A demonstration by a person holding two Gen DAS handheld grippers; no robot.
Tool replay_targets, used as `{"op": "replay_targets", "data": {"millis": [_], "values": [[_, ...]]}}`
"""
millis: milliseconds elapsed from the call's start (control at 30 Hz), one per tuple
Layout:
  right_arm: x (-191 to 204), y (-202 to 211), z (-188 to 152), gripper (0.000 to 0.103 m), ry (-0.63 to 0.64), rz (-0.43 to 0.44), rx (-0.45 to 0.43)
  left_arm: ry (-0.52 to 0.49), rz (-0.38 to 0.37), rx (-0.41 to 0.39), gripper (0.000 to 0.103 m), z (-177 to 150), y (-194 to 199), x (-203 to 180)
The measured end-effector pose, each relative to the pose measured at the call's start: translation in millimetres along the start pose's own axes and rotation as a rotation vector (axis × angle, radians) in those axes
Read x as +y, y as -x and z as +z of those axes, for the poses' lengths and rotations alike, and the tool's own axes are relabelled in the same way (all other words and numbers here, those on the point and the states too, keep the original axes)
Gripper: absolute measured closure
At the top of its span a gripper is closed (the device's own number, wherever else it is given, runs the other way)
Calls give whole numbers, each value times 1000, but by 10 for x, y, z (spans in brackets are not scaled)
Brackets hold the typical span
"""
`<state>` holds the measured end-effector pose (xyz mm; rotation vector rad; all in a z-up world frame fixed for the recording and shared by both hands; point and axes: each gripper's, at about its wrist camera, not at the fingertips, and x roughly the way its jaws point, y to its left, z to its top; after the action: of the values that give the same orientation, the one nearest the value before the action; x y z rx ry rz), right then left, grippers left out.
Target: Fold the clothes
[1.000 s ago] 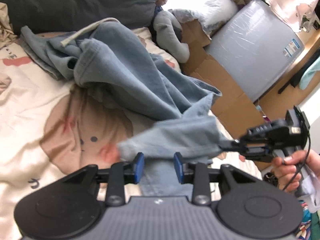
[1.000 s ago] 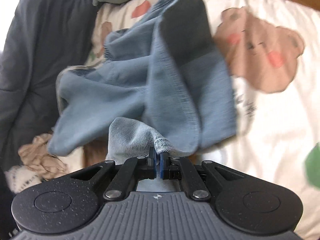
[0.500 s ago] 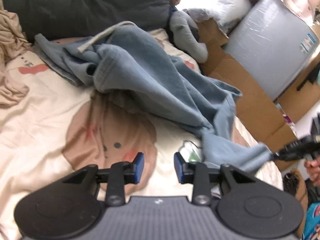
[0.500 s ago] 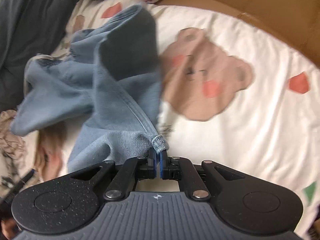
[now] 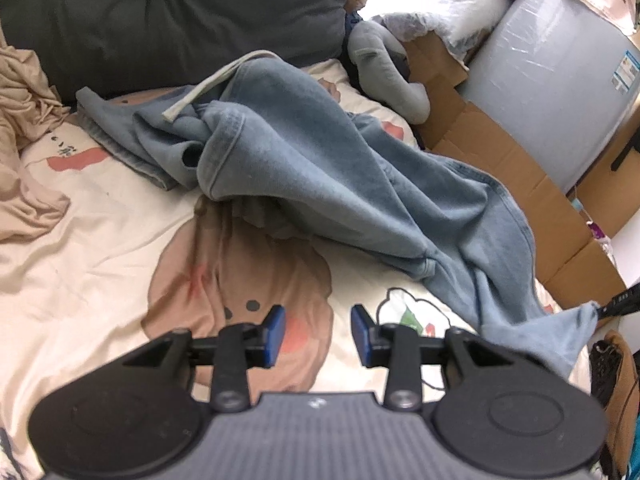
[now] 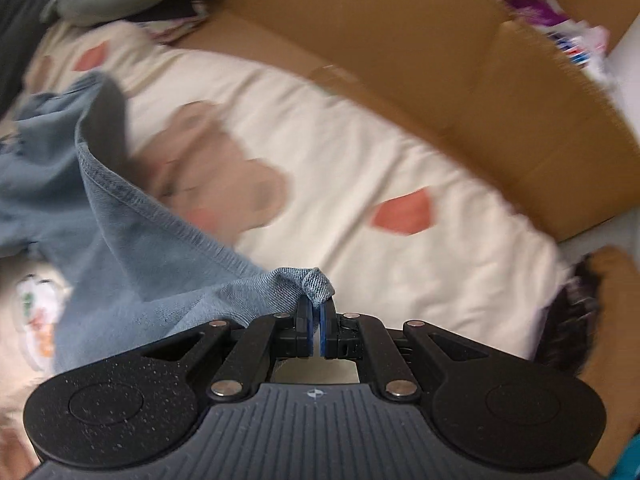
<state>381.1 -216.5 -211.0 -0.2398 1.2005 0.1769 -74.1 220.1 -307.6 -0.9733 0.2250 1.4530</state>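
A: What's the setting?

B: A bed (image 5: 100,264) under a cream sheet printed with brown bears and red hearts. A dark duvet (image 5: 180,16) is bunched at the far end, a tan cloth (image 5: 24,128) lies crumpled at the left edge, and flattened cardboard (image 5: 500,168) stands along the right side next to a grey plush toy (image 5: 384,68).

A: And the clothes?

B: One blue garment (image 5: 320,160), thick like a sweatshirt, with a pale drawstring (image 5: 216,80) hanging loose near the top. Most of it is heaped in the middle of the bed toward the duvet. One part stretches away to the lower right, off the sheet's edge.

A: Who has hold of it?

B: The right gripper (image 6: 316,312). Its jaws are pinched tight on a small bunched corner of the hem, and the fabric runs taut from there back to the pile on the left. In the left wrist view only the tip of that gripper shows at the right edge, with the blue corner hanging from it.

A: The left gripper?

B: The left gripper (image 5: 318,336) hangs over a bear print, in front of the garment and apart from it. Its jaws stand partly apart and have just been opening a little, with nothing between the blue pads (image 5: 276,334).

A: Is the right view sharp?

B: No, the sheet and cardboard are smeared; only the gripper and the pinched corner are crisp.
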Motion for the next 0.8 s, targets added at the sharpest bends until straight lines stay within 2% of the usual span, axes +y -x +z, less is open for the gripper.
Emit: {"op": "replay_targets", "data": {"millis": [133, 533, 800], "values": [[-219, -30, 138, 103, 20, -75, -16, -9, 24, 2, 65, 46, -19, 0], [-507, -15, 521, 103, 76, -205, -58, -36, 71, -6, 65, 129, 2, 1], [-573, 153, 902, 102, 62, -282, -140, -20, 105, -30, 65, 208, 16, 73]]}}
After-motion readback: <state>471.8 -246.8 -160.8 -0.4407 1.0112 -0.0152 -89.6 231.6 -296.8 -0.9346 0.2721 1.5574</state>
